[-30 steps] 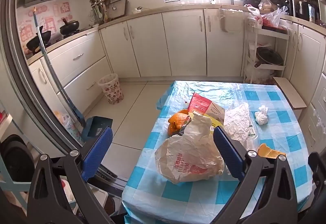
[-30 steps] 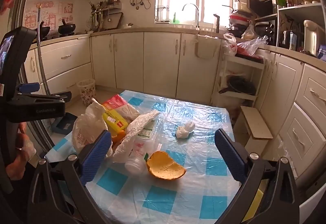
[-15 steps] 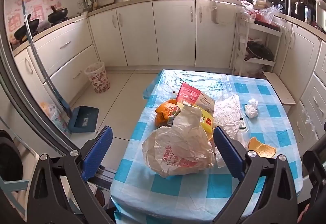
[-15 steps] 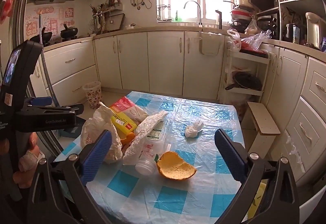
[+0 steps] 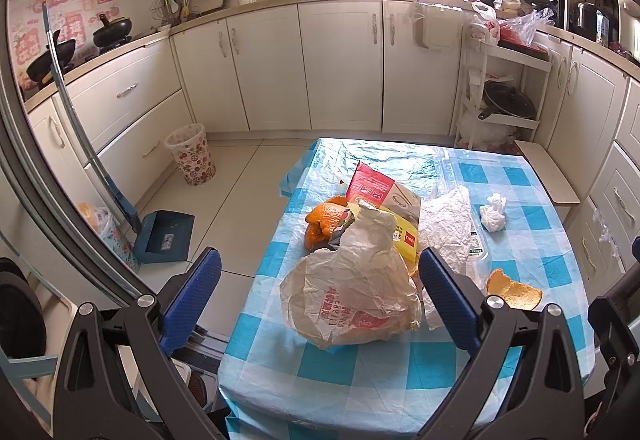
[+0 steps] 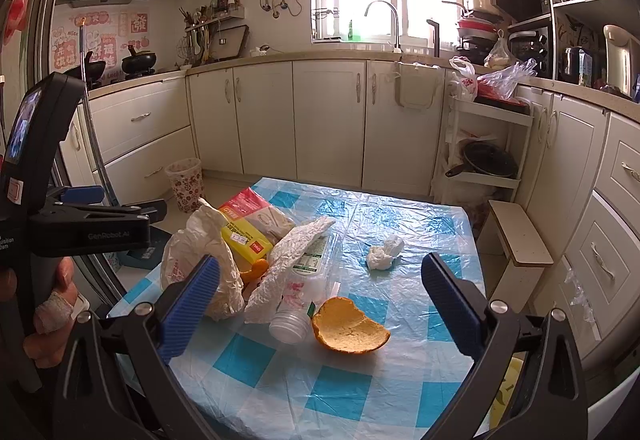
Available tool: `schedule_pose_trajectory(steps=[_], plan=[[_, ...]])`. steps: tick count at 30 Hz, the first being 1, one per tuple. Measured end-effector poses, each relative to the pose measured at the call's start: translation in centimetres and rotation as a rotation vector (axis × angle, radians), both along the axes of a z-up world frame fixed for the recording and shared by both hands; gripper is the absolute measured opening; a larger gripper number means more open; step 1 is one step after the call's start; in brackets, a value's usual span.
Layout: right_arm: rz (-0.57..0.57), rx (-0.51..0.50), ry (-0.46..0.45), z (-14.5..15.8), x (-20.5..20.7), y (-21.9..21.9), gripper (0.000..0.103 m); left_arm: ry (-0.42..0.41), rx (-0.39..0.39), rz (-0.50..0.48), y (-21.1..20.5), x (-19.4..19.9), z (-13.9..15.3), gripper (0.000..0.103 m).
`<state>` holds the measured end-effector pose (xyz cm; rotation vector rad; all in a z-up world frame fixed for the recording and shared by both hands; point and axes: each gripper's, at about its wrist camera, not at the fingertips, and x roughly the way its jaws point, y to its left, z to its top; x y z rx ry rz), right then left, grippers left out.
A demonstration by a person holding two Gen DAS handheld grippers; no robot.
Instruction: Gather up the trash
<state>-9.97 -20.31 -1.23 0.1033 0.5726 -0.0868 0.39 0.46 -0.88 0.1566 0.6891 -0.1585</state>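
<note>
Kitchen table (image 5: pixel 540 224) filling lower frame; crumpled paper bag (image 5: pixel 352 292) lying centre, looking light, soft; pinching top fold advised. Left gripper (image 5: pixel 320 296) and right gripper (image 6: pixel 320 304) hanging wide apart, gripping nothing.

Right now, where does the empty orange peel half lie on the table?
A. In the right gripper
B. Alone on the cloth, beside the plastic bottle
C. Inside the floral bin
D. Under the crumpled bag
B: the orange peel half lies open side up on the checked cloth, next to the plastic bottle.
</note>
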Motion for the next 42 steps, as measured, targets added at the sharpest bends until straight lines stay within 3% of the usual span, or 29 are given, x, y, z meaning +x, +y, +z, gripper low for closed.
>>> schedule_pose_trajectory(steps=[42], plan=[[-0.007,0.006,-0.018,0.24,-0.17,-0.67,0.097,0.001,-0.005,-0.009,-0.14,-0.21,-0.01,0.095]])
